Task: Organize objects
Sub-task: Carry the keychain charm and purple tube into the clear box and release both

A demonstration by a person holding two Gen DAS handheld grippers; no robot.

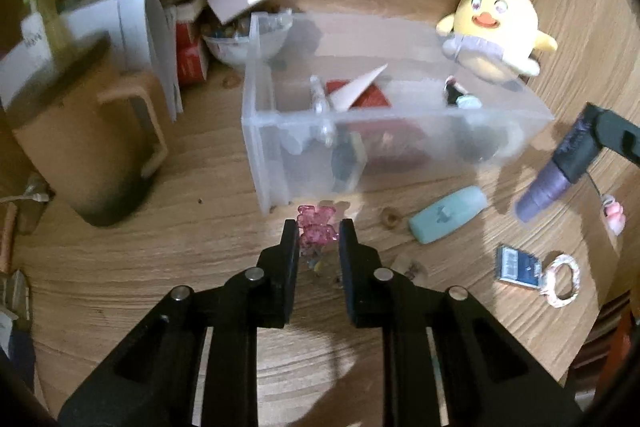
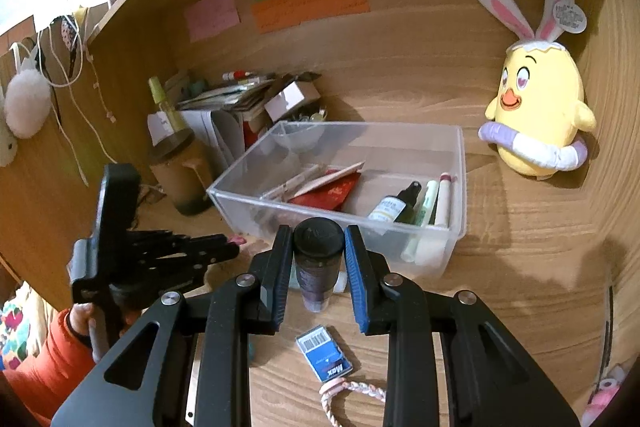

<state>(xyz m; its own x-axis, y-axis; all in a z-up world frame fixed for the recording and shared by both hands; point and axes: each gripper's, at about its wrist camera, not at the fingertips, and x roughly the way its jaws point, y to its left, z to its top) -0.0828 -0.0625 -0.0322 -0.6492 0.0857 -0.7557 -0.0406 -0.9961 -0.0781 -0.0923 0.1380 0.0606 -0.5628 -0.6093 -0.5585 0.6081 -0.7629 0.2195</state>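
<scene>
Mug [image 1: 86, 147] of tan plastic, with a dark lid and a squared handle, stands at the left of the wooden desk [image 1: 160, 247], in front of leaning white papers [image 1: 132, 39] and a small bowl [image 1: 244, 47] of odds and ends. To its right sits a clear plastic bin [image 2: 340, 187], rectangular with frosted walls. It holds a red packet [image 2: 332, 193], a pale card [image 2: 320, 179] and a pen [image 2: 298, 183] on one side, and on the other a small dark spray bottle [image 2: 400, 203] with a white label too small to read, plus two slim tubes [image 2: 436, 203].

Left gripper [image 1: 318, 233] has its black jaws set closely either side of a pink translucent hair clip [image 1: 316, 227], which lies on the desk just in front of the bin; whether the pads press on it I cannot tell. Nearby lie a mint-green tube [image 1: 448, 213] and a blue card [image 2: 325, 353] printed "Max" with a barcode, tied to a braided loop [image 2: 352, 393].

Right gripper [image 2: 318, 247], with blue pads, is clamped on a purple tube [image 2: 318, 263] with a dark round cap, held up above the desk beside the bin. A yellow plush chick [image 2: 536, 107] with rabbit ears leans against the back panel at the right.
</scene>
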